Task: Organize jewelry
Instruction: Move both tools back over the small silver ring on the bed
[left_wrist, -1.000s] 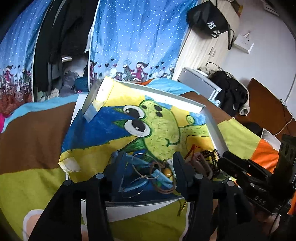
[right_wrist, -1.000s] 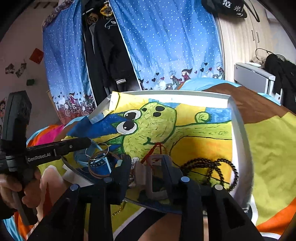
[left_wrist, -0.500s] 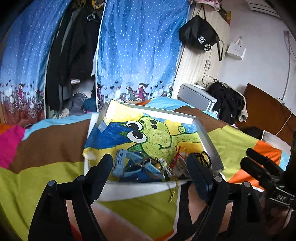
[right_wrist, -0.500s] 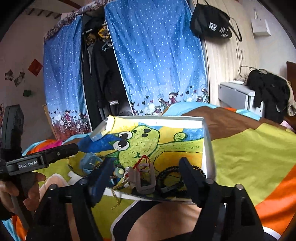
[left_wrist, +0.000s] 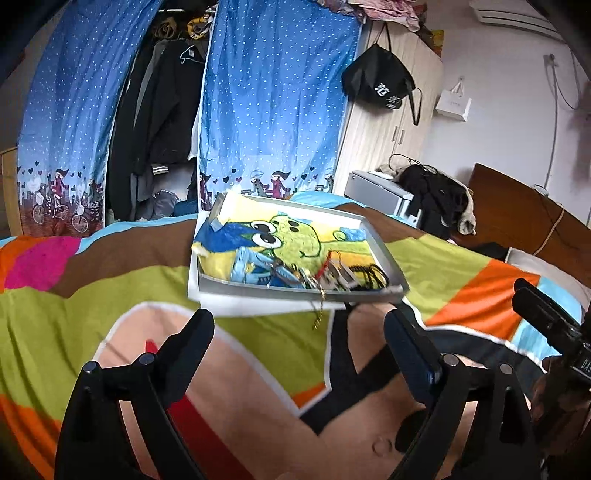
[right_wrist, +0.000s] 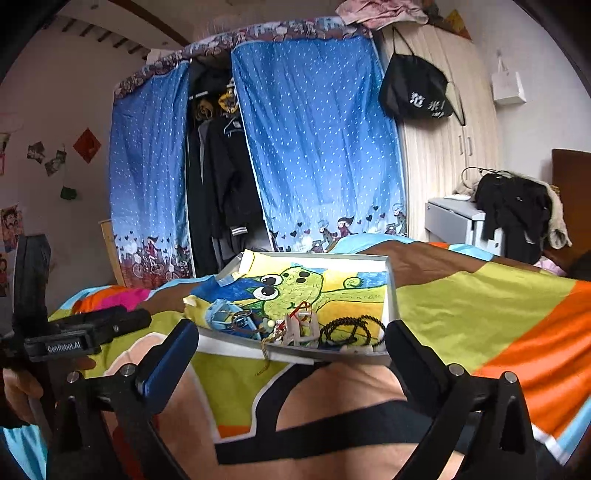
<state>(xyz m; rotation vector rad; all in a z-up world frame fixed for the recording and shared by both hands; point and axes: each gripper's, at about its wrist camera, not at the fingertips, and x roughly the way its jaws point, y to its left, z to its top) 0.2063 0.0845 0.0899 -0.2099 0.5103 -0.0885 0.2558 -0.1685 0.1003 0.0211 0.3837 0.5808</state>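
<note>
Shallow white tray lined with a green cartoon drawing sits on the colourful bedspread. Jewelry heap lies at the tray's near edge: black bead strand at its right end, gold chain dangling over the rim. Left tongs and right tongs both released, spread wide, empty, short of the tray.

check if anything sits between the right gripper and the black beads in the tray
Nothing visible does. The right gripper is open, in front of the tray, and the black beads lie just inside its near wall, beside the other jewelry.
</note>
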